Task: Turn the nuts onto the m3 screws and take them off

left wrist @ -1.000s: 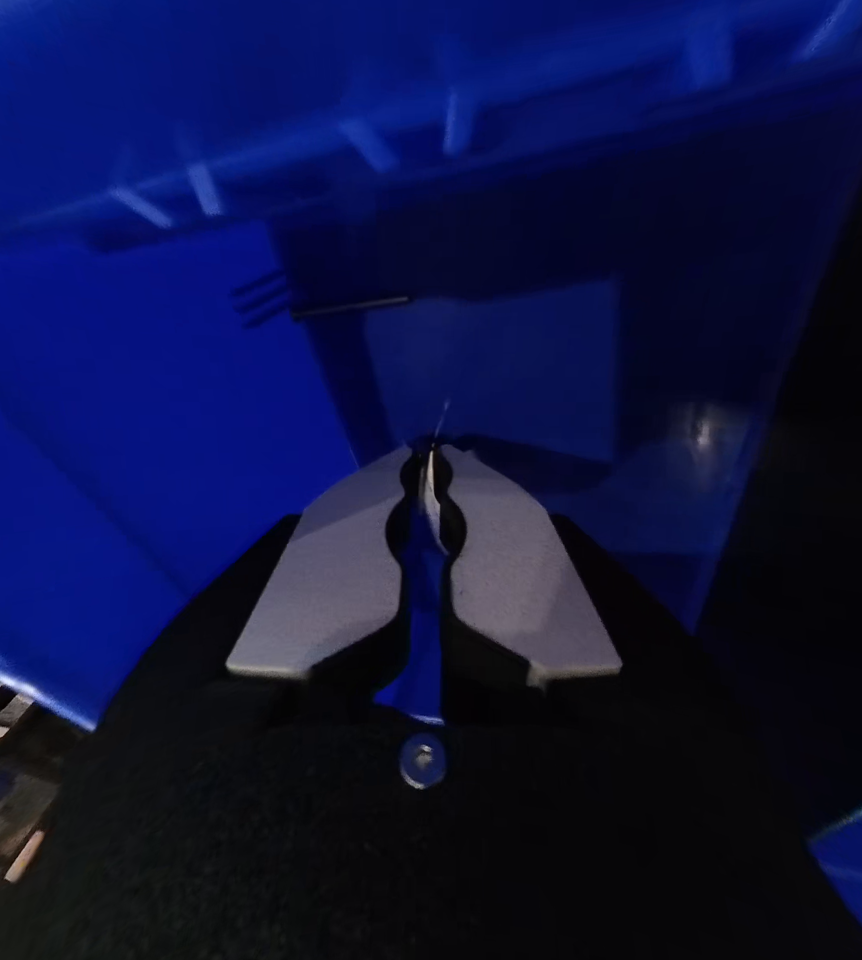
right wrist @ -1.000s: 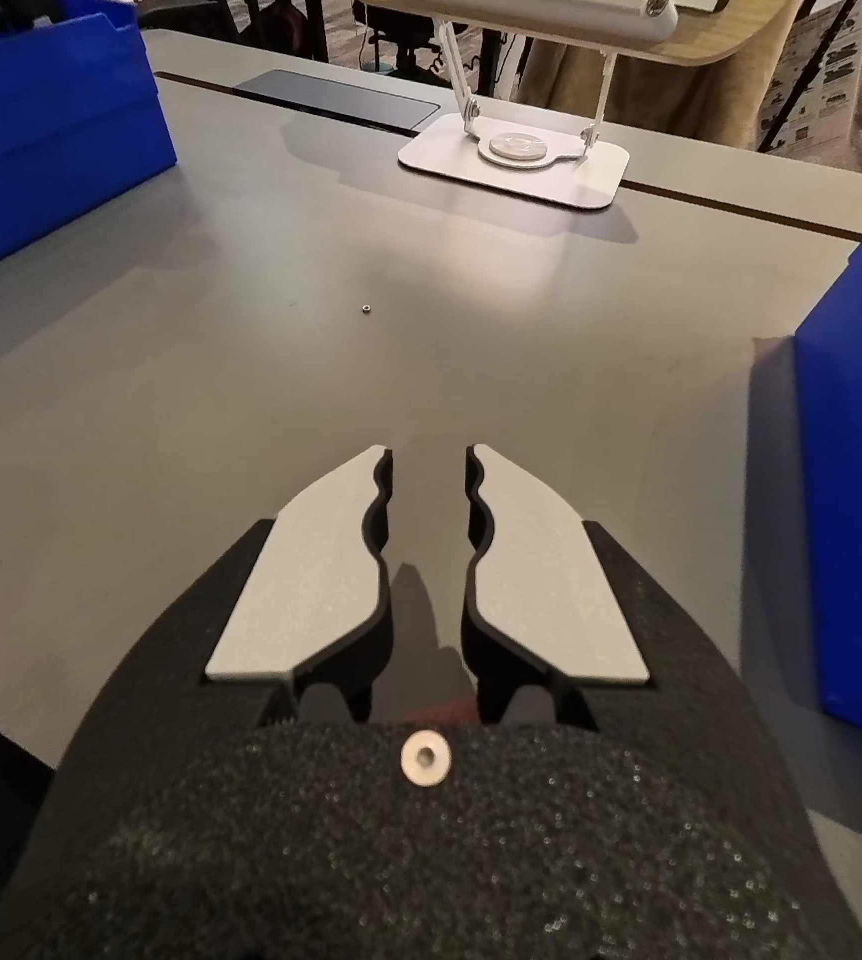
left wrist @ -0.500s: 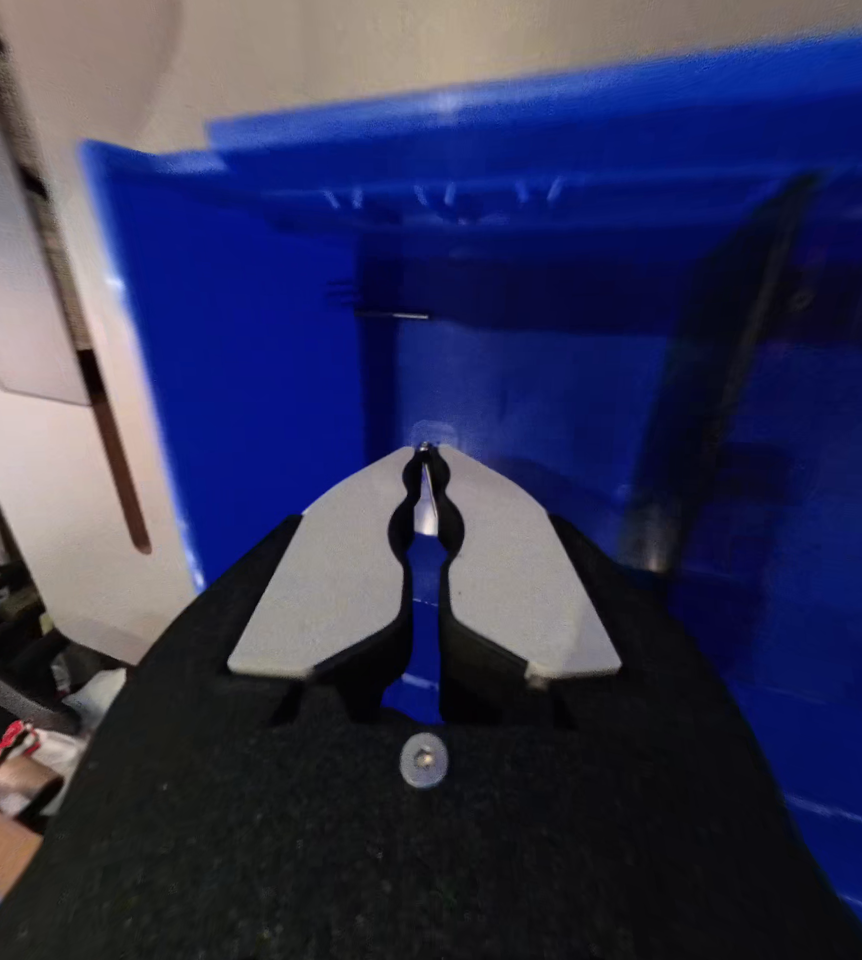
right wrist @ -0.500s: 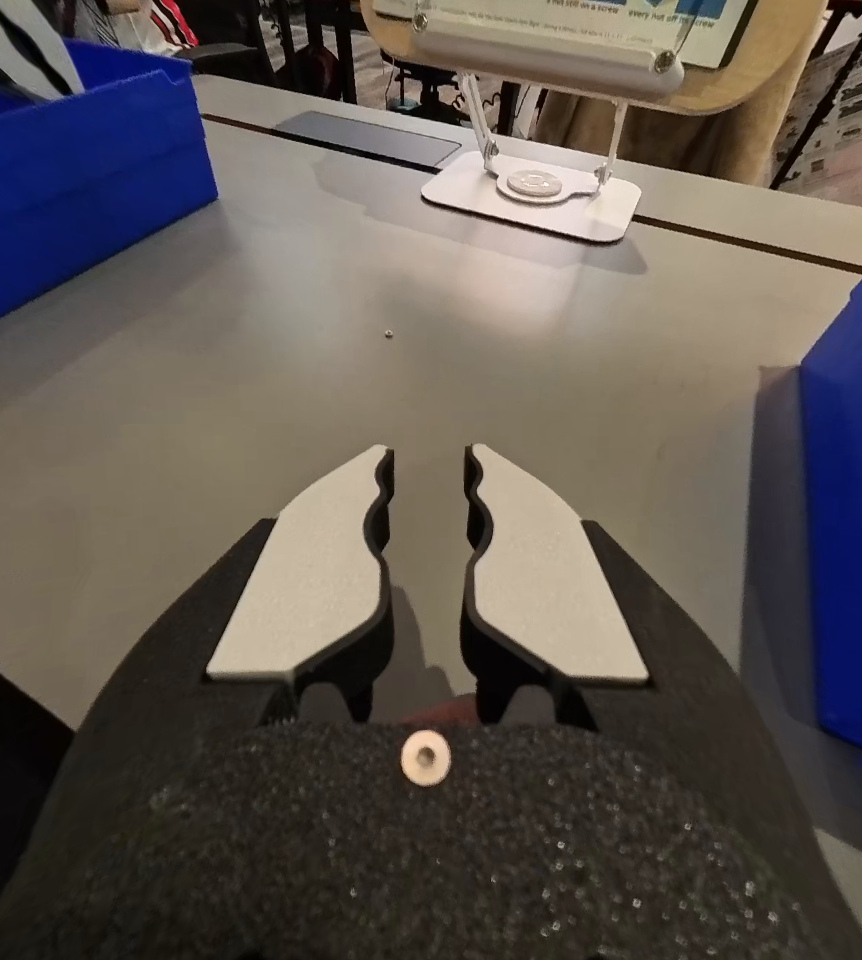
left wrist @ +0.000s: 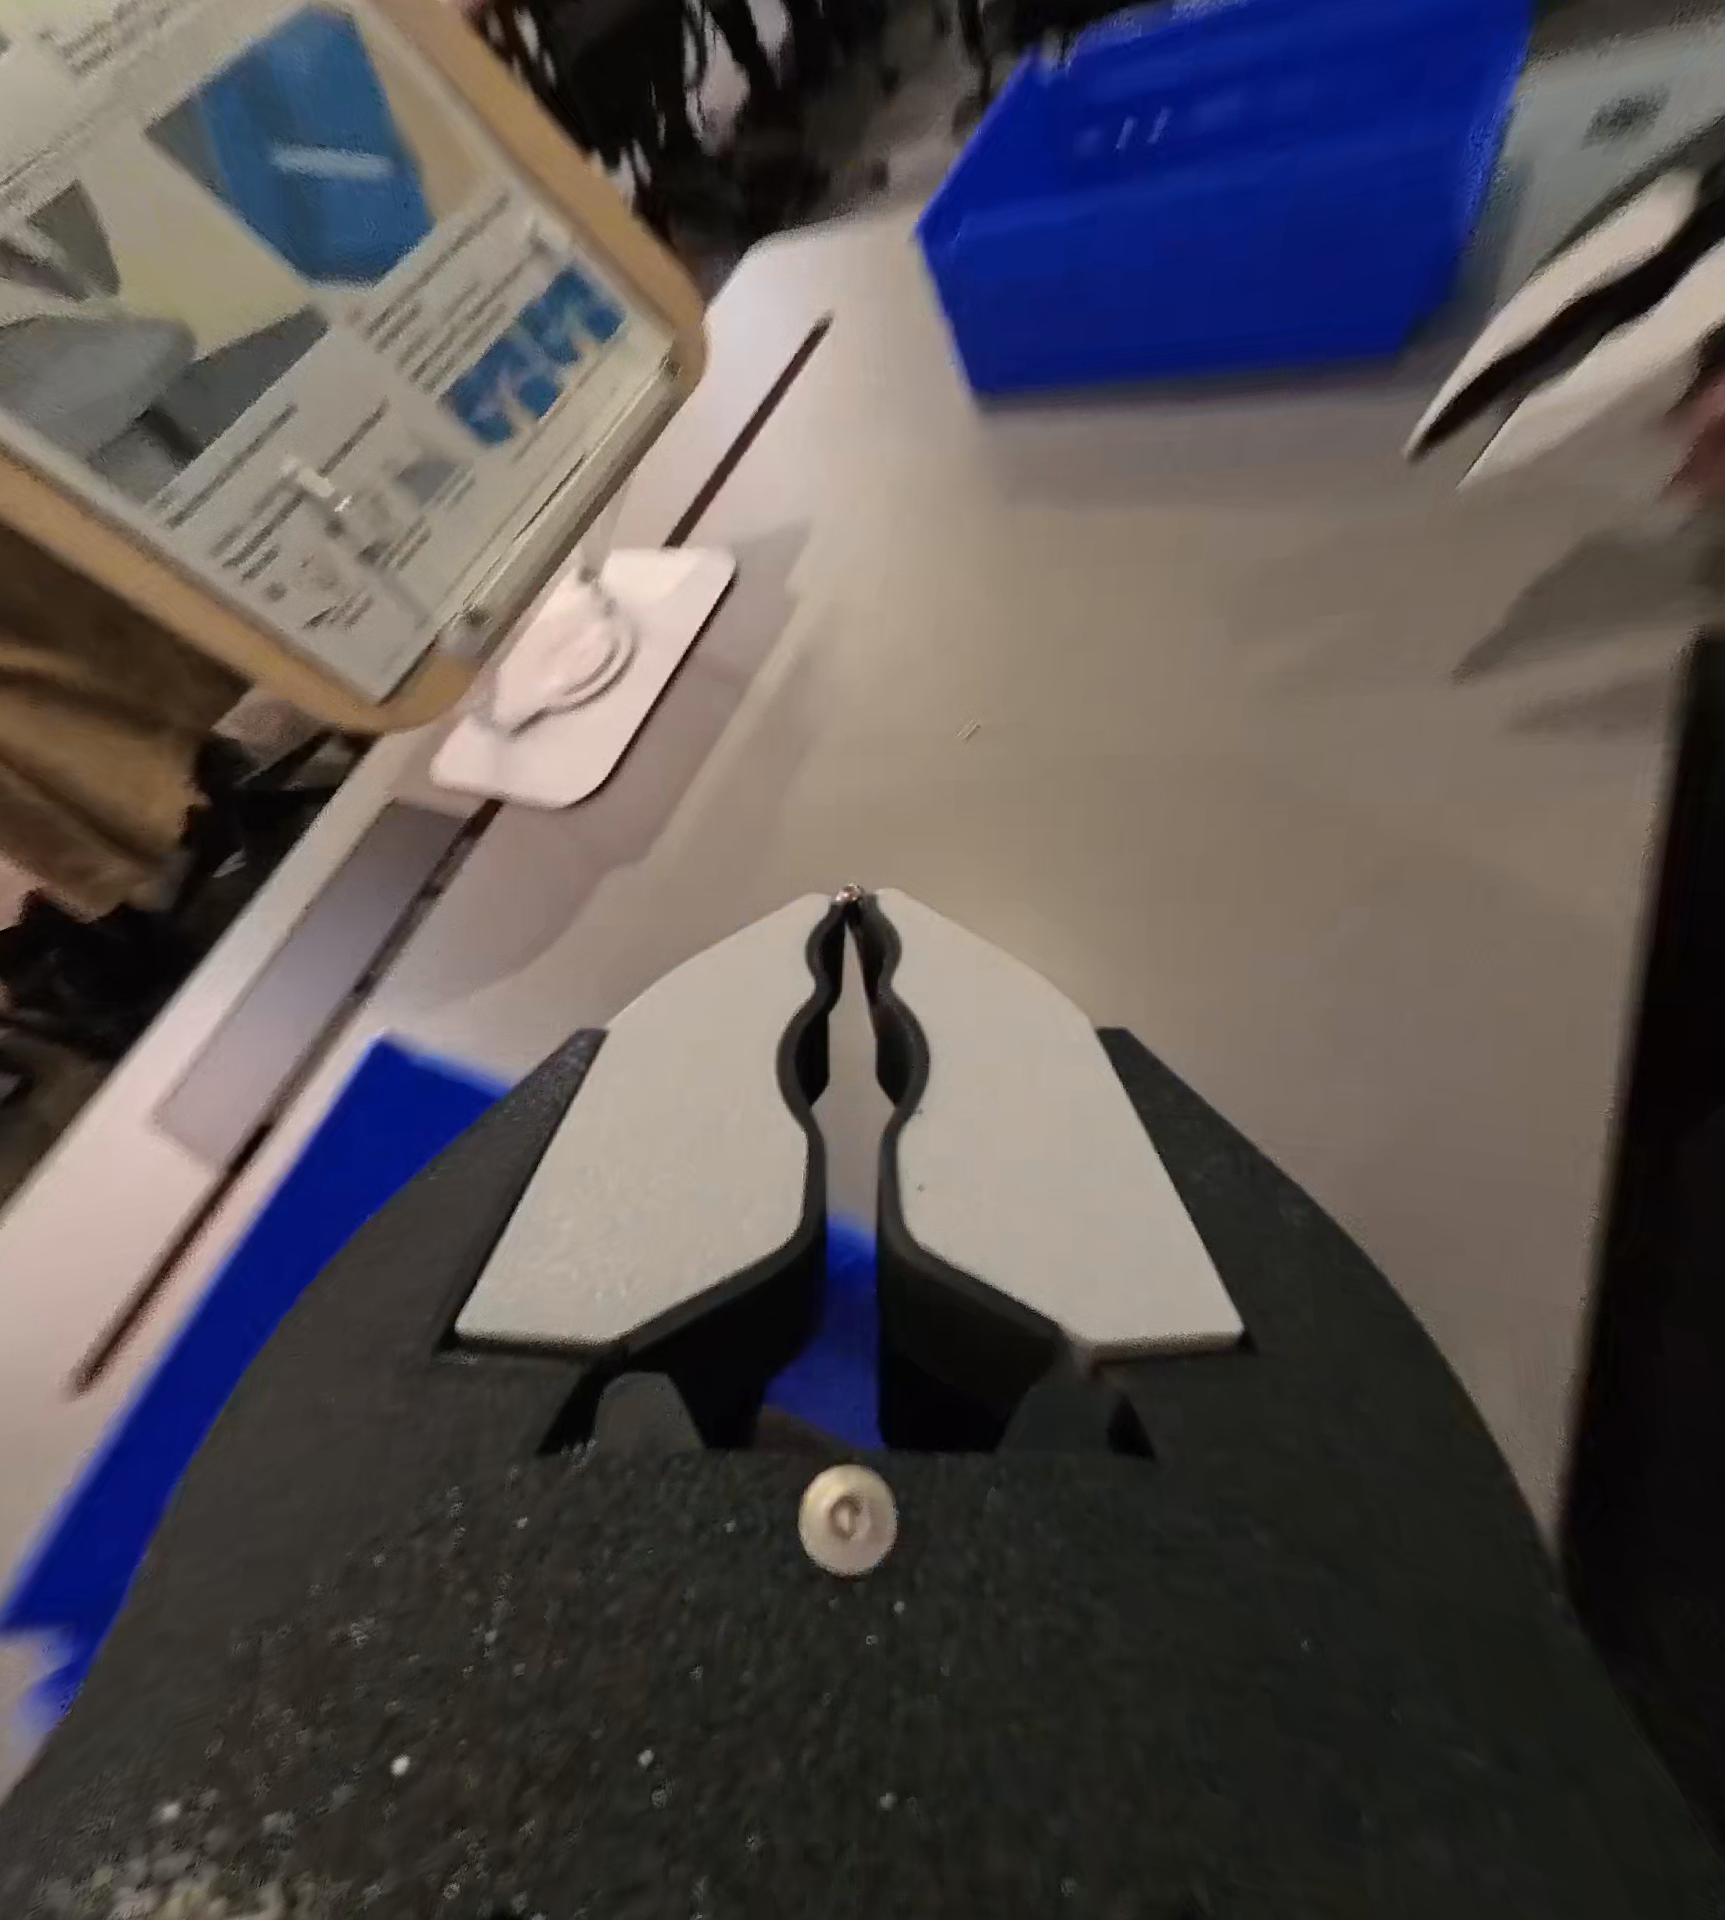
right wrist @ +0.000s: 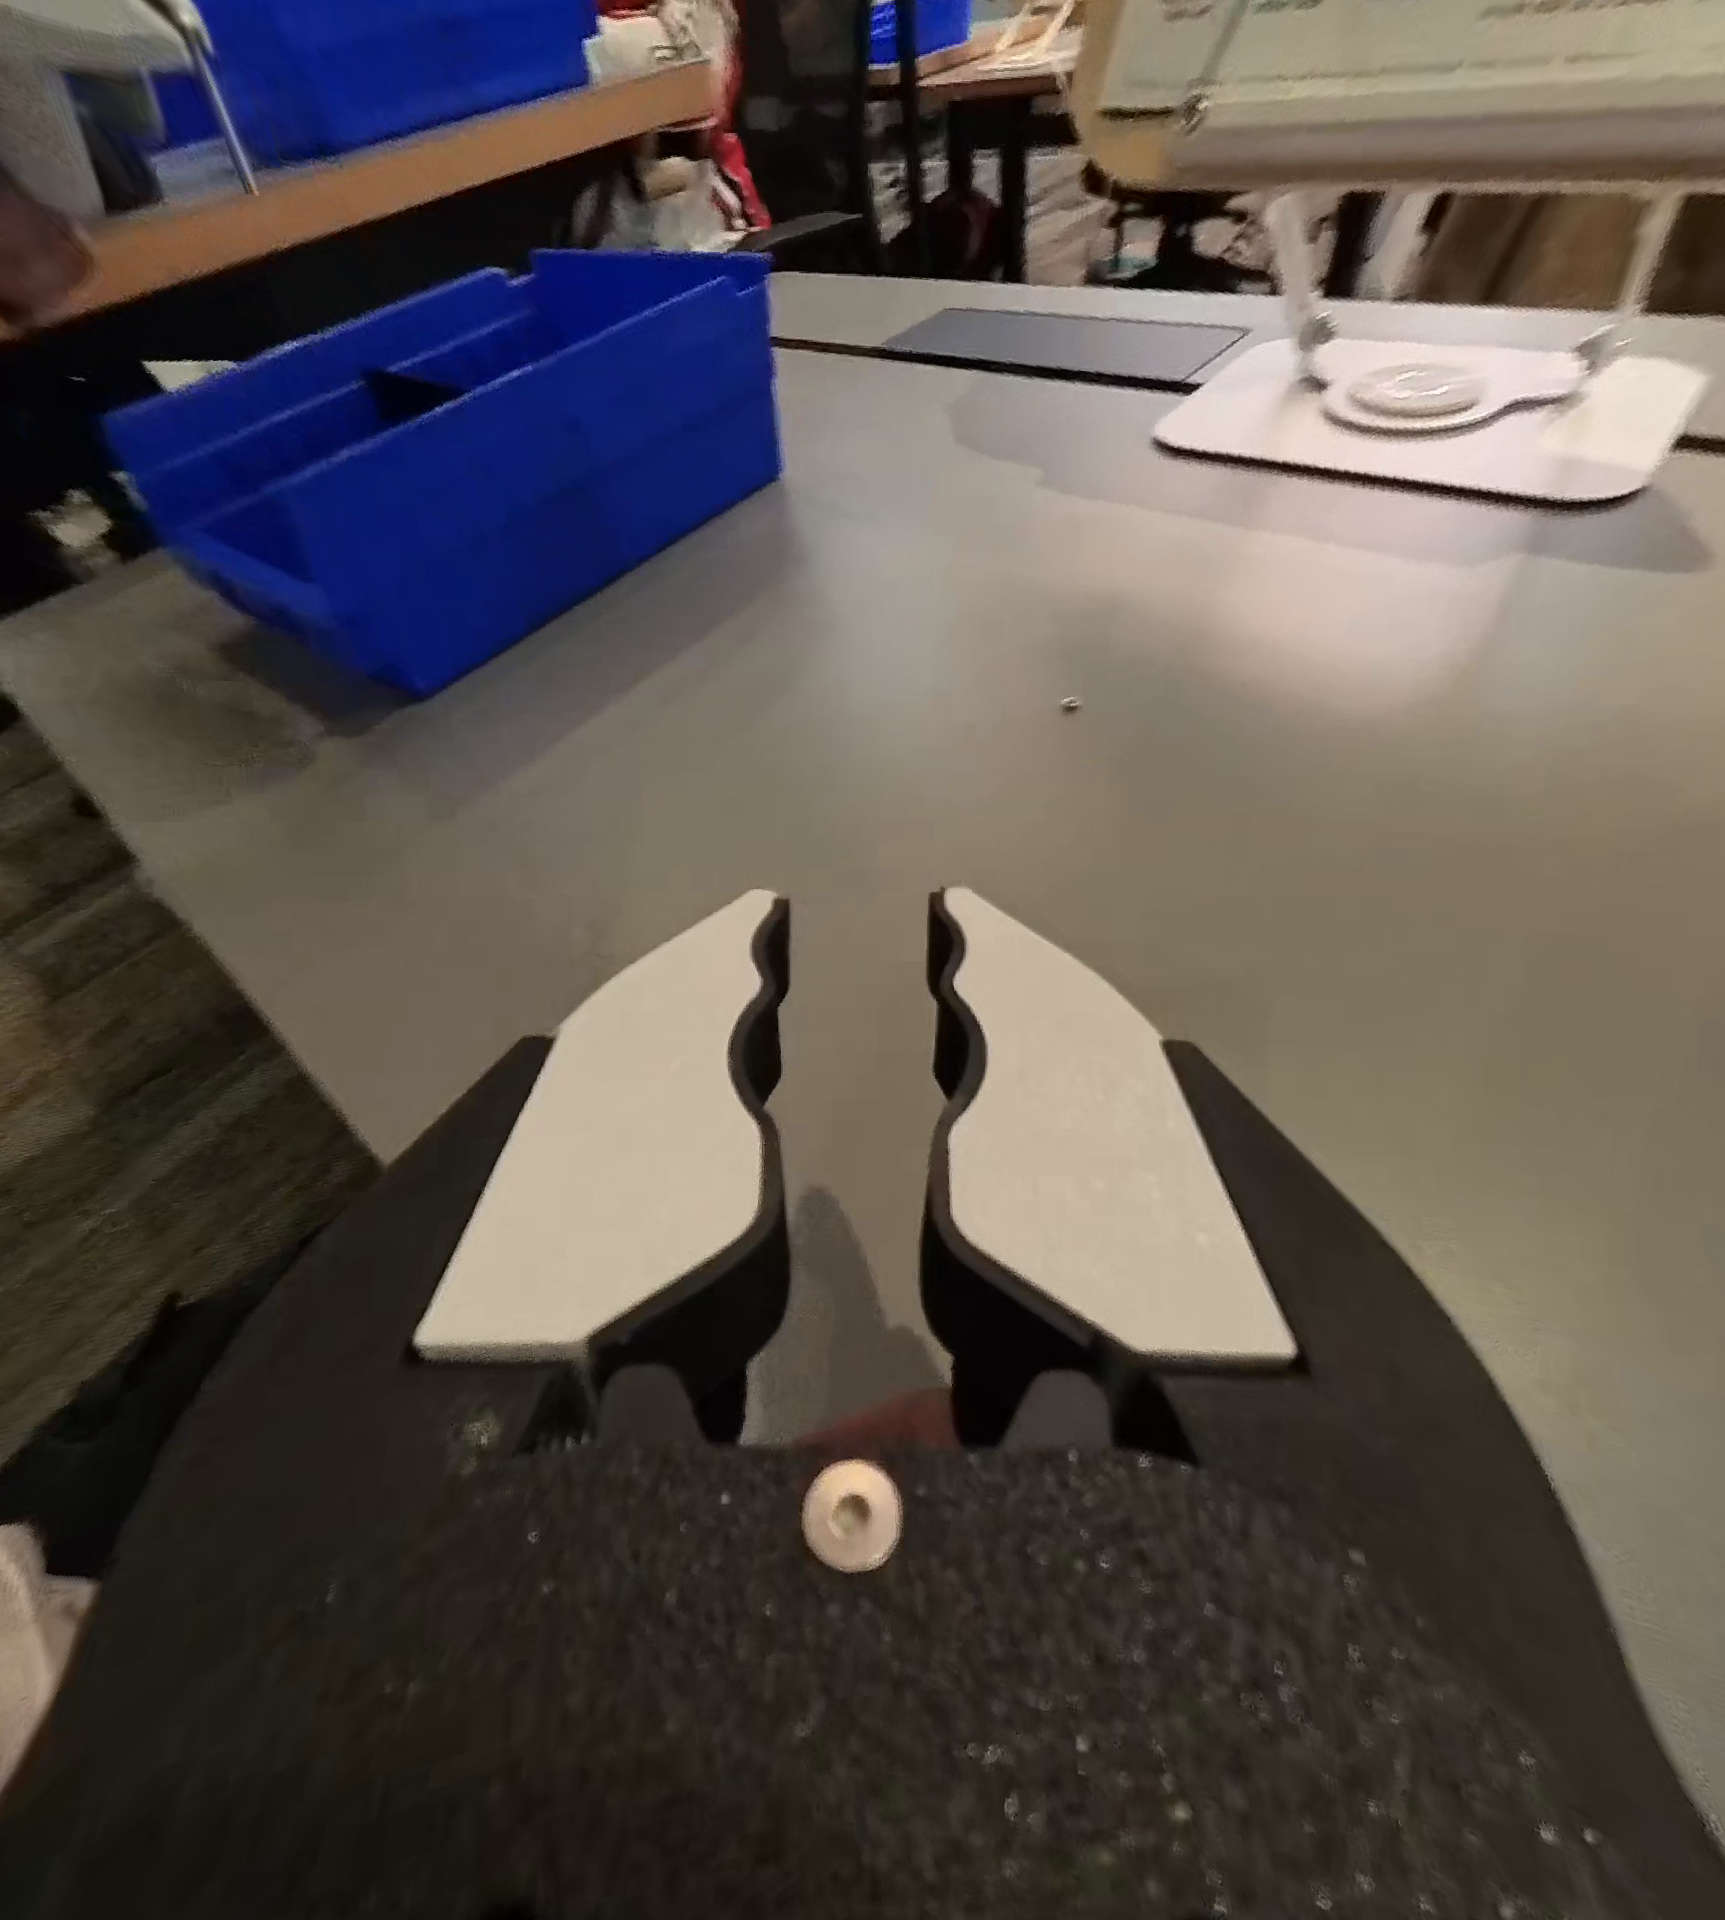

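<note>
Grey table (right wrist: 1253,831); blue bin (right wrist: 484,457) at 10 o'clock, printed sign on stand (right wrist: 1440,416) at 1. My right gripper (right wrist: 858,935) gapes, empty. My left gripper (left wrist: 853,909) pinches a screw (left wrist: 851,891). Nut (right wrist: 1069,705) lies at 12.

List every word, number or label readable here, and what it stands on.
Instruction board, left wrist view: print and pictures, too blurred to read.
Same board, right wrist view: only its lower strip shows; the print is small and is not copied here.
Blue bin: no writing seen.
</note>
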